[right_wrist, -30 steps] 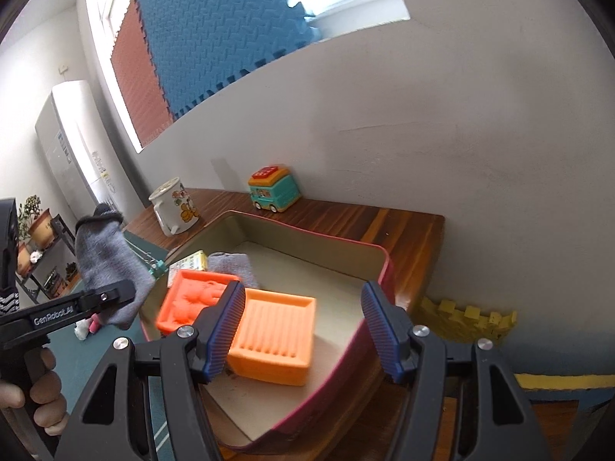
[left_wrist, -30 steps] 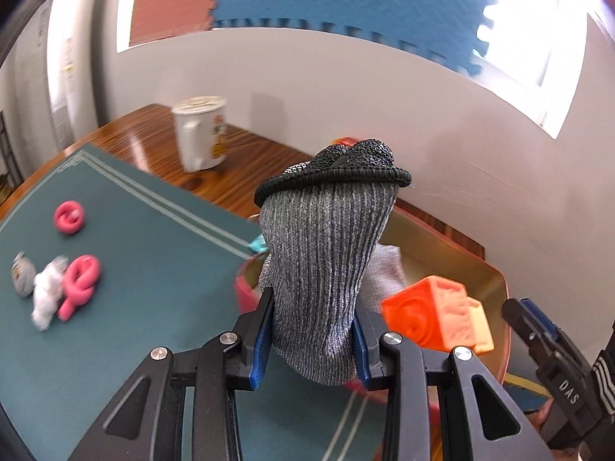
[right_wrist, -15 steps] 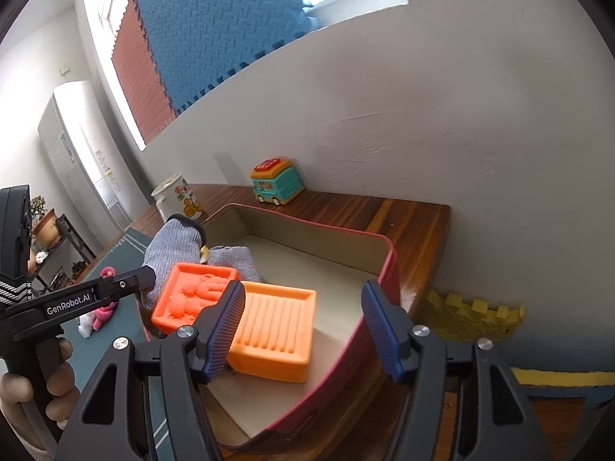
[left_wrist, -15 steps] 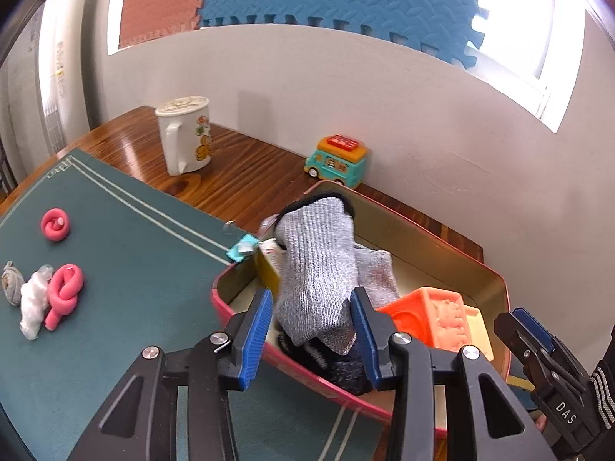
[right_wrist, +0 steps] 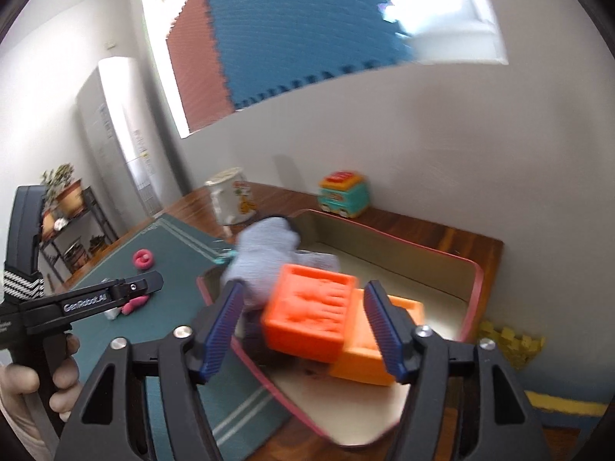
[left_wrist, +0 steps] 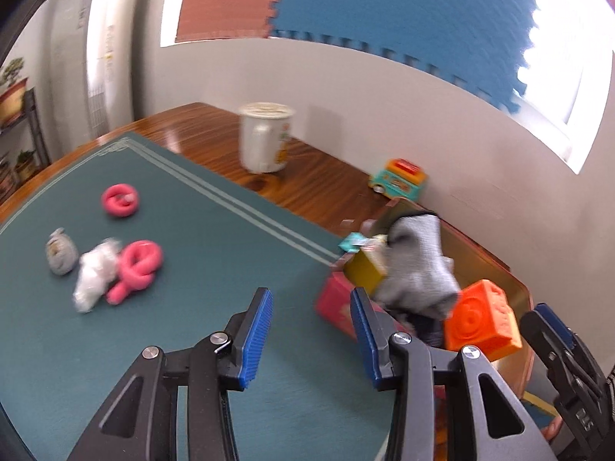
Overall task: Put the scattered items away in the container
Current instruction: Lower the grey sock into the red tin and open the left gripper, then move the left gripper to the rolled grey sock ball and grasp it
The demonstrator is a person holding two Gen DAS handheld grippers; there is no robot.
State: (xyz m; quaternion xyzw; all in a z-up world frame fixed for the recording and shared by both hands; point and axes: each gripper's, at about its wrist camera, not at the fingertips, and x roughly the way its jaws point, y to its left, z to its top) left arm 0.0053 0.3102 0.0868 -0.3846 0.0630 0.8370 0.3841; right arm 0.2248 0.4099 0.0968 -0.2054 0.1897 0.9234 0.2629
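Tidying looks roughly half done, judging by what lies where. Four pieces are left out on the green mat (left_wrist: 184,269): a pink ring (left_wrist: 120,199) at about ten o'clock in the left wrist view, and nearer nine o'clock a small grey bundle (left_wrist: 60,256), a white bundle (left_wrist: 94,274) and a pink knot (left_wrist: 136,269), the last two touching.

Inside the red-rimmed tray (right_wrist: 474,280), at about three o'clock in the left view, sit a grey sock (left_wrist: 417,269) draped over the near corner, a yellow block (left_wrist: 363,271) just beside it, an orange cube (left_wrist: 482,320), and a flatter orange block (right_wrist: 384,349) partly under the cube. Something dark lies beneath the sock; I cannot tell what. The far half of the tray floor is bare.

The left gripper (left_wrist: 311,336) is parted and holds nothing, over the mat beside the tray. The right gripper (right_wrist: 303,326) has its jaws opening, the orange cube framed between them but, as far as I can judge, lying beyond them untouched.
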